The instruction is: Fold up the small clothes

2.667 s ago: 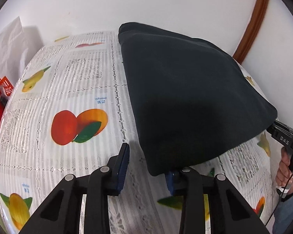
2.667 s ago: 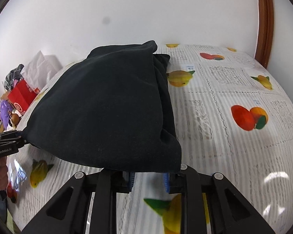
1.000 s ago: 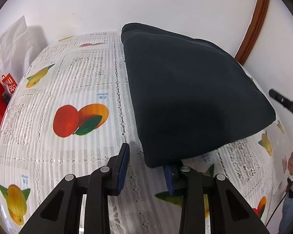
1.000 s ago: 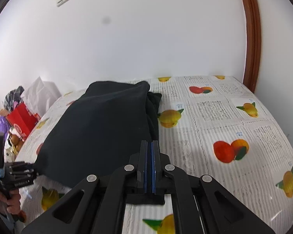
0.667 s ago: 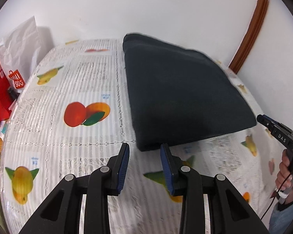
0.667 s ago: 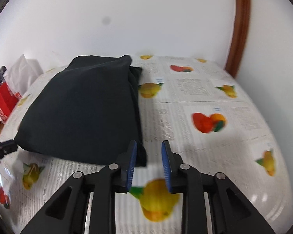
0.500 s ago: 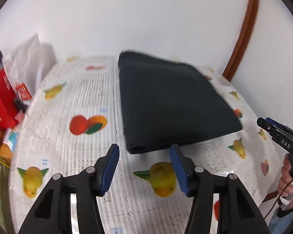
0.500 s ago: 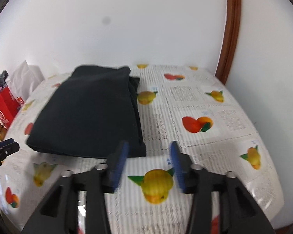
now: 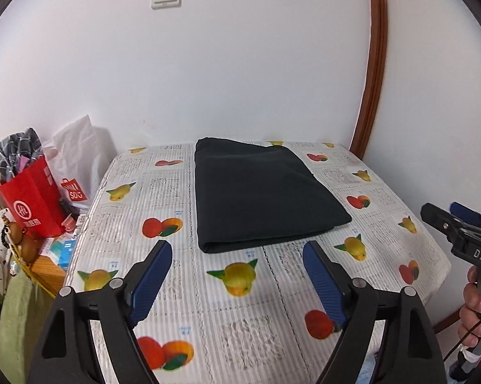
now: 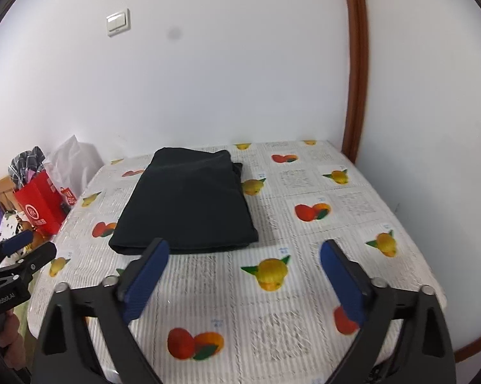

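A dark folded garment [image 9: 259, 192] lies flat as a neat rectangle on the fruit-print tablecloth [image 9: 240, 304], toward the far side by the wall. It also shows in the right wrist view [image 10: 189, 204]. My left gripper [image 9: 237, 252] is wide open and empty, raised above the near part of the table, short of the garment's near edge. My right gripper [image 10: 243, 249] is also wide open and empty, held back near the front edge. Each gripper shows at the edge of the other's view.
A red paper bag [image 9: 32, 201] and a white plastic bag [image 9: 77, 160] stand off the table's left side with other clutter. A white wall runs behind the table. A brown door frame [image 9: 371, 73] stands at the back right corner.
Both grippers let go of the garment's near corners, opened wide and pulled back and up from the table. The garment now lies flat and folded.
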A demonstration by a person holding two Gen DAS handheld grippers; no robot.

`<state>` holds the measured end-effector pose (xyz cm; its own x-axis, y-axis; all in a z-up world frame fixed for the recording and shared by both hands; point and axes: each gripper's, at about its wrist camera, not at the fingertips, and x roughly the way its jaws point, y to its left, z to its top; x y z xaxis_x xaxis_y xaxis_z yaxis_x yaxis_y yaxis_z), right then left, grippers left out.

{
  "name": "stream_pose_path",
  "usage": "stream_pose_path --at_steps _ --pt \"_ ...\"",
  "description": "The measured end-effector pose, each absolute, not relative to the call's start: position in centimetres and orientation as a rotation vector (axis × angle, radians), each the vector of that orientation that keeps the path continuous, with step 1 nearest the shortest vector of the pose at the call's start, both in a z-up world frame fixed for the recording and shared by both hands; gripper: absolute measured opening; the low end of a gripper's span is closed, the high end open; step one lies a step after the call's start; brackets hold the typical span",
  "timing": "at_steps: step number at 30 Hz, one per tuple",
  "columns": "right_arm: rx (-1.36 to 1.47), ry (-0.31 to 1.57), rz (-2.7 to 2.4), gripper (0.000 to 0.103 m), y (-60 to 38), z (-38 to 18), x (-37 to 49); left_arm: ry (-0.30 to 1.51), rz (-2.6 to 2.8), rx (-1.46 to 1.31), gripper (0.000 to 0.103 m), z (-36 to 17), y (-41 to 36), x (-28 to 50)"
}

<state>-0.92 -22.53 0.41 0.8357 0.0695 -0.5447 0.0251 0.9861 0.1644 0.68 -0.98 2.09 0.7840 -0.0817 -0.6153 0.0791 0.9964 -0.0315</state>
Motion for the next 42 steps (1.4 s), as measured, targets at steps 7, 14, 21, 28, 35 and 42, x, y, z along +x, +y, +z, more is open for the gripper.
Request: stream_pose_path --at_steps 7,14,21,28,35,42 --pt "0.173 0.569 -0.042 0.103 -23.7 0.6 -5.2 0.665 -0.1 0.0 0.088 2.4 -1.5 -1.8" --pt "0.146 0.561 -0.052 0.103 -23.2 0.9 -7.0 0.639 -0.083 0.018 0.09 2.7 -2.1 -2.9" --pt "0.138 0.558 -0.058 0.103 -22.7 1.0 -7.6 0.635 -0.073 0.018 0.09 2.7 -2.0 -3.4" --pt "0.129 0.564 -0.071 0.103 -22.4 0.8 -7.7 0.633 -0.067 0.018 0.09 2.6 -2.0 -3.6" --pt "0.118 0.56 -0.074 0.103 -22.0 0.8 -7.8 0.63 -0.056 0.022 0.09 2.6 -2.0 -3.7" --pt "0.119 0.562 -0.078 0.103 -22.0 0.7 -7.8 0.625 -0.053 0.028 0.09 2.6 -2.1 -3.8"
